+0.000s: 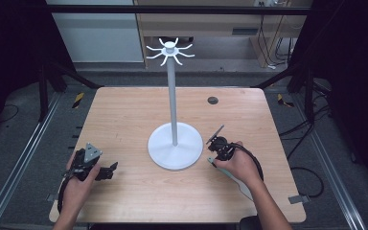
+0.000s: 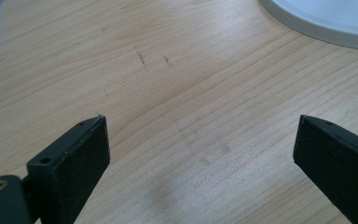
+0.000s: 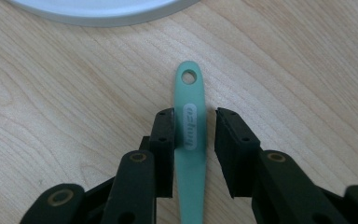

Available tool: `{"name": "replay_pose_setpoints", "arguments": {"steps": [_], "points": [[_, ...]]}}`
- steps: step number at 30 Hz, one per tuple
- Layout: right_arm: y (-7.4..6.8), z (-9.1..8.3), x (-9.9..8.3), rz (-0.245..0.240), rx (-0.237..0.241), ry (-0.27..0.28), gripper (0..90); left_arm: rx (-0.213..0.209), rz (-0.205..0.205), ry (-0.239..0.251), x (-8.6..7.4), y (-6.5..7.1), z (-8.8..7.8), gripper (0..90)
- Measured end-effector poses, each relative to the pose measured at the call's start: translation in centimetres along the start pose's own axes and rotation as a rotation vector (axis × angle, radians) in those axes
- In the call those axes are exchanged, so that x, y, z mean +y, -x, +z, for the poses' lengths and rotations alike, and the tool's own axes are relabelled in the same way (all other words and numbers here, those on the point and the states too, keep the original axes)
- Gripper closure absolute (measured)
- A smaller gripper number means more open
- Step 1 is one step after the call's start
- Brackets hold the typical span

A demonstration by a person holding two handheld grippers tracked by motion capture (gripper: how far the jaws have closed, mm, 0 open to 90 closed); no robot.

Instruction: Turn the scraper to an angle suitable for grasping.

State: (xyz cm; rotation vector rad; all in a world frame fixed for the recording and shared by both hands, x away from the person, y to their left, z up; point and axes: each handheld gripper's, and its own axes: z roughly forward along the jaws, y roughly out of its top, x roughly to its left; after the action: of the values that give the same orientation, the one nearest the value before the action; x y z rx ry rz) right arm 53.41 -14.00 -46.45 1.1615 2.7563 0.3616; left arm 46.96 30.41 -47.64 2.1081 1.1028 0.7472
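One flat green handle (image 3: 189,135) — smooth, tapered, round-holed — lies on grainy wood (image 3: 51,102).

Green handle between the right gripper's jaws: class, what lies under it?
The green handle lies flat on the wooden table, straddled by the right gripper, whose jaws stand apart from it. Its lower end runs out of view, so what it belongs to stays unseen.

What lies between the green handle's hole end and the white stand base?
Only bare wood of the table: the right gripper view shows nothing between the green handle and the white stand base.
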Motion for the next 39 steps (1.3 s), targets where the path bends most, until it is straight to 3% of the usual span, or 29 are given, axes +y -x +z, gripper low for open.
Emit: {"name": "replay_pose_setpoints", "arguments": {"steps": [5, 6, 10, 15, 16, 20, 21, 22, 25, 39], "points": [[0.0, 0.2, 0.2, -0.023, -0.003, -0.006, 71.6, -0.001, -0.001, 0.0, 0.0, 0.0, 0.0, 3.4], [-0.2, 0.1, 0.3, 0.009, 0.007, -0.018, 72.3, -0.001, 0.0, 0.0, 0.0, 0.0, 0.0, 3.4], [-0.1, 0.3, 0.4, -0.009, 0.003, -0.021, 73.3, -0.001, -0.001, 0.001, 0.0, 0.0, 0.0, 3.4], [-0.1, 0.3, 0.5, 0.014, 0.013, -0.032, 73.4, -0.002, 0.002, -0.001, 0.0, 0.0, 0.0, 3.5], [0.1, 0.5, 0.4, -0.017, 0.011, -0.019, 73.7, -0.002, 0.003, 0.0, 0.0, 0.1, 0.0, 3.5], [0.0, 0.4, 0.3, -0.002, 0.016, -0.019, 74.2, -0.001, 0.003, 0.0, 0.0, 0.0, 0.0, 3.7], [0.1, 0.3, 0.2, -0.013, 0.009, -0.01, 74.3, -0.002, 0.0, 0.0, 0.0, 0.0, 0.0, 3.7], [0.1, 0.1, 0.2, 0.014, 0.016, -0.003, 74.3, -0.002, 0.0, 0.0, 0.0, 0.0, 0.0, 3.7], [0.2, -0.7, -0.2, 0.026, 0.02, 0.049, 74.4, -0.001, 0.0, -0.001, 0.0, 0.0, 0.0, 3.7], [1.8, -6.3, -2.2, 0.089, 0.001, 0.255, 74.5, 0.001, -0.001, -0.003, -0.1, 0.1, 0.0, 3.7]]}}
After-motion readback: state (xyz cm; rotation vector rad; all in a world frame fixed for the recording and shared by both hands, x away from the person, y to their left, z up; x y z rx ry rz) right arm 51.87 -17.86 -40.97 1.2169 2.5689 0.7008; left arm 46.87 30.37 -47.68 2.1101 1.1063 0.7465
